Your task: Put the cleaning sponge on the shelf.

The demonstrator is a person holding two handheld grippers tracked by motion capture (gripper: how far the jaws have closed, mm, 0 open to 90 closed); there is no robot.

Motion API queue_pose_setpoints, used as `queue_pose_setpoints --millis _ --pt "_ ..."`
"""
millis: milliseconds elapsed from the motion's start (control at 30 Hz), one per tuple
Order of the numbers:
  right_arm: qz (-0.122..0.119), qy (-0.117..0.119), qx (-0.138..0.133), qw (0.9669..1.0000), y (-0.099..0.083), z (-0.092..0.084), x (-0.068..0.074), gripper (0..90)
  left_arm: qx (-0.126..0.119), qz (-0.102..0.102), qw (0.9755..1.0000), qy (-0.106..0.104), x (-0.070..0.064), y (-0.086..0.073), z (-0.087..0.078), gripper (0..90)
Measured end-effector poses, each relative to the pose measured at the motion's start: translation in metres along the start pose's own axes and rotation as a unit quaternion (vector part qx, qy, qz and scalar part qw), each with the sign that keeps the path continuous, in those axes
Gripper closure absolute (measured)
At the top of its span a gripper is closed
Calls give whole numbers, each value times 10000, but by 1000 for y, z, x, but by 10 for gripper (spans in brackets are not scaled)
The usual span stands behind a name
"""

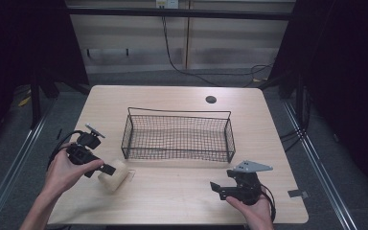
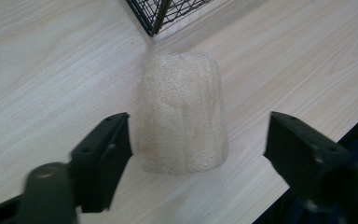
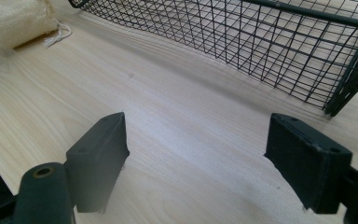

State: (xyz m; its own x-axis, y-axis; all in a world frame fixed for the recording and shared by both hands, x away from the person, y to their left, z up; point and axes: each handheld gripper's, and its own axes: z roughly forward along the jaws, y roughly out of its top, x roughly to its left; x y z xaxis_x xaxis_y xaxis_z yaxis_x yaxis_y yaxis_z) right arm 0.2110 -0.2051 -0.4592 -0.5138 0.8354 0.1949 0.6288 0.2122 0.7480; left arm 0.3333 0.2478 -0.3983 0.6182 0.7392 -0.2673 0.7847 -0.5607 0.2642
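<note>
A beige, rough-textured sponge roll [image 1: 115,175] [image 2: 182,116] lies on the wooden table, just off the near left corner of a black wire basket [image 1: 177,139] [image 2: 158,14]. My left gripper [image 1: 106,171] [image 2: 200,135] is open, its jaws standing on either side of the roll, with one jaw close against it and the other well apart. My right gripper [image 1: 216,188] [image 3: 198,140] is open over bare table near the front right, with nothing between its jaws. In the right gripper view the basket [image 3: 261,46] is ahead and the roll [image 3: 14,23] is at the far left.
The basket is empty and sits mid-table. A round cable hole [image 1: 211,99] lies behind it. The table's front edge [image 1: 172,223] runs close to both hands. Dark curtains flank the table, and cables trail on the floor behind.
</note>
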Motion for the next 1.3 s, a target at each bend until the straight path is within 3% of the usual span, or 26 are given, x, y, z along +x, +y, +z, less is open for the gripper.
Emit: queue_pose_setpoints --millis 100,233,300,400,500,667,933,1033,1300 --pt "-1 11 26 10000 0 1 0 204 96 10 9998 160 -1 0 3 216" --pt "-23 54 119 9999 -1 3 1 204 282 21 9994 216 -1 0 10 203" --pt "-32 48 133 9999 0 3 2 204 239 -35 9995 223 0 0 12 165" --pt "-32 51 147 9999 -1 3 2 204 311 -26 9994 127 3 0 17 167" --pt "-33 63 162 9998 -1 4 1 204 344 -60 9992 198 4 1 23 178" --pt "-80 102 180 9998 0 4 3 203 462 48 9988 129 4 5 30 181" --pt "-132 169 225 9995 0 5 5 202 683 46 9973 271 3 10 43 173" --pt "-138 157 238 9995 0 6 5 200 826 47 9956 447 1 12 51 168" --pt "-171 192 294 9992 0 8 6 200 1023 158 9939 373 -3 14 62 231"
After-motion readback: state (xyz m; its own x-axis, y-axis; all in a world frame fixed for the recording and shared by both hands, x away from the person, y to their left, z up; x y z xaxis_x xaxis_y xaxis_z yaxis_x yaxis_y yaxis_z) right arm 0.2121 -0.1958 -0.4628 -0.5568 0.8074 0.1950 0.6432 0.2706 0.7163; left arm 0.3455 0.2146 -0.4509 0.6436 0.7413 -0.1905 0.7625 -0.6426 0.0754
